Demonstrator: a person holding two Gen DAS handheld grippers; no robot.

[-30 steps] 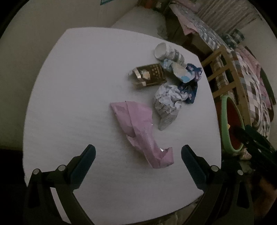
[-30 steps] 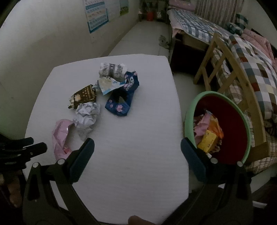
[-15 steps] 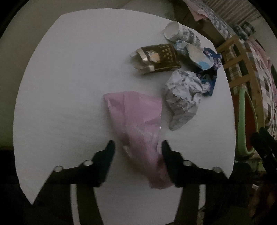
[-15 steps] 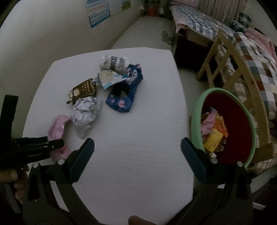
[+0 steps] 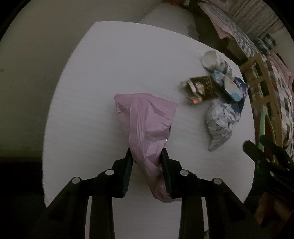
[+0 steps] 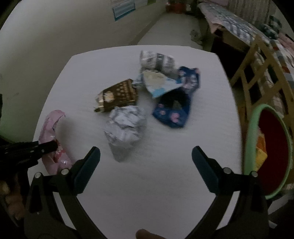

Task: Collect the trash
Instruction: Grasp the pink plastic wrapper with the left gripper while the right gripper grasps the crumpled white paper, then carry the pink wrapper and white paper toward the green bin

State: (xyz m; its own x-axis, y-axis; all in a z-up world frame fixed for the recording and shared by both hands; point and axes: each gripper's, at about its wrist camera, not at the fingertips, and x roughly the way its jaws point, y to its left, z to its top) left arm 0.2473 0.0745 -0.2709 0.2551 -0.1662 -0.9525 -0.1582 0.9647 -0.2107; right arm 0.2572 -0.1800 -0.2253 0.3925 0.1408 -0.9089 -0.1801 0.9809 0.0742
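While pinched by left fingers [image 5: 128, 171], pink wrapper [image 5: 147, 125] lengthwise along them.

Dim room around a white square table [image 6: 165, 183]

Plain pale wall [image 6: 55, 36] with a blue-bordered poster [image 6: 122, 10]; bed under a checked patchwork quilt [image 6: 283, 53]; light wooden slatted chair [image 6: 257, 73] beside it.

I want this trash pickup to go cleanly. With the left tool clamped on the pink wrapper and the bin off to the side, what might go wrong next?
1. The left tool pinches the pink wrapper only near one end; the long slack part may slip out or drag on the table.
2. The open right tool hovers near the crumpled paper ball; it may nudge the brown wrapper beside it.
3. The green-rimmed bin stands past the table edge; a short carry drops the wrapper on the floor.
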